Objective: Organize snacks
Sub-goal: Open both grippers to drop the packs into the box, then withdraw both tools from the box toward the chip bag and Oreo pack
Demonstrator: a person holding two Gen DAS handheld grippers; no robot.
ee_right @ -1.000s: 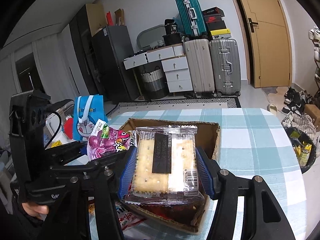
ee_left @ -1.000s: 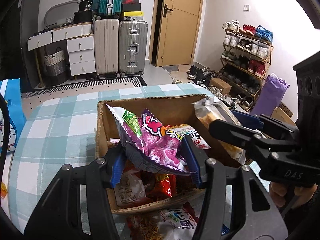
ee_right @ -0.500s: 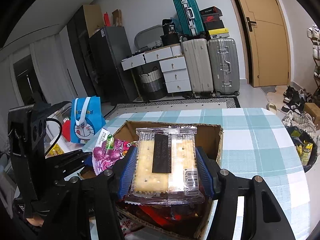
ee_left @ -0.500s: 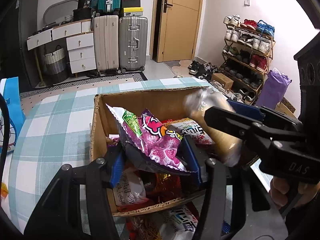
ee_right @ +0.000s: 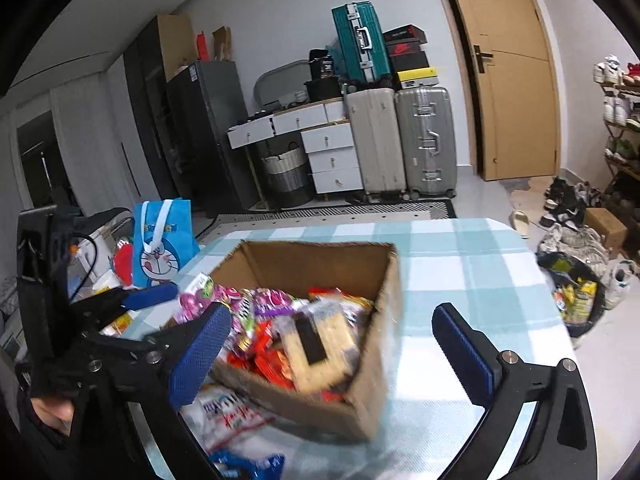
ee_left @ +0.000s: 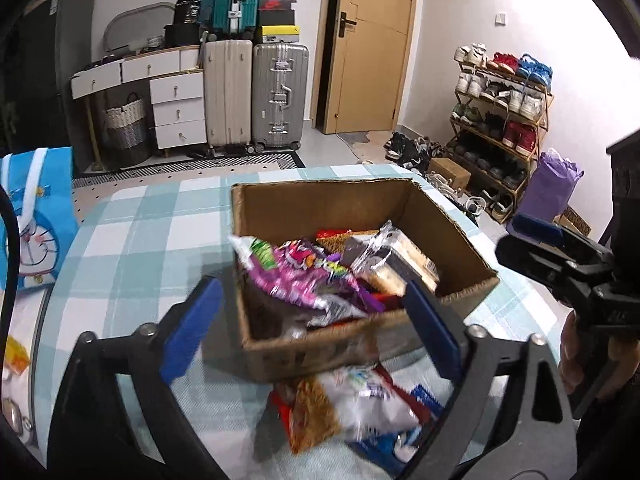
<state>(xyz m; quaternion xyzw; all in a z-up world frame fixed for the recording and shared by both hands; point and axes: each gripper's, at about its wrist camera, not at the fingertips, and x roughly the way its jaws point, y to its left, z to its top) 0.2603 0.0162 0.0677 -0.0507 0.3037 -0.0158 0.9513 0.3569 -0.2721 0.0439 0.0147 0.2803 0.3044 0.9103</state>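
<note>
A cardboard box (ee_left: 460, 236) (ee_right: 384, 344) stands on the checked table and holds several snack packets. A purple snack bag (ee_left: 308, 276) (ee_right: 240, 300) lies on top at its left. A clear cracker pack (ee_left: 396, 264) (ee_right: 320, 340) lies at its right. My left gripper (ee_left: 312, 328) is open and empty, above the box's near wall. My right gripper (ee_right: 328, 356) is open and empty, above the box's near corner. Loose packets (ee_left: 360, 404) (ee_right: 228, 404) lie on the table in front of the box.
A blue Doraemon bag (ee_left: 28, 216) (ee_right: 164, 236) stands at the table's left edge. The checked tablecloth (ee_left: 140, 232) (ee_right: 460, 264) shows around the box. Suitcases, drawers and a shoe rack (ee_left: 500, 120) stand beyond on the floor.
Both grippers have opened. The purple bag and the cracker pack have dropped into the box. Both grippers have pulled back from the box.
</note>
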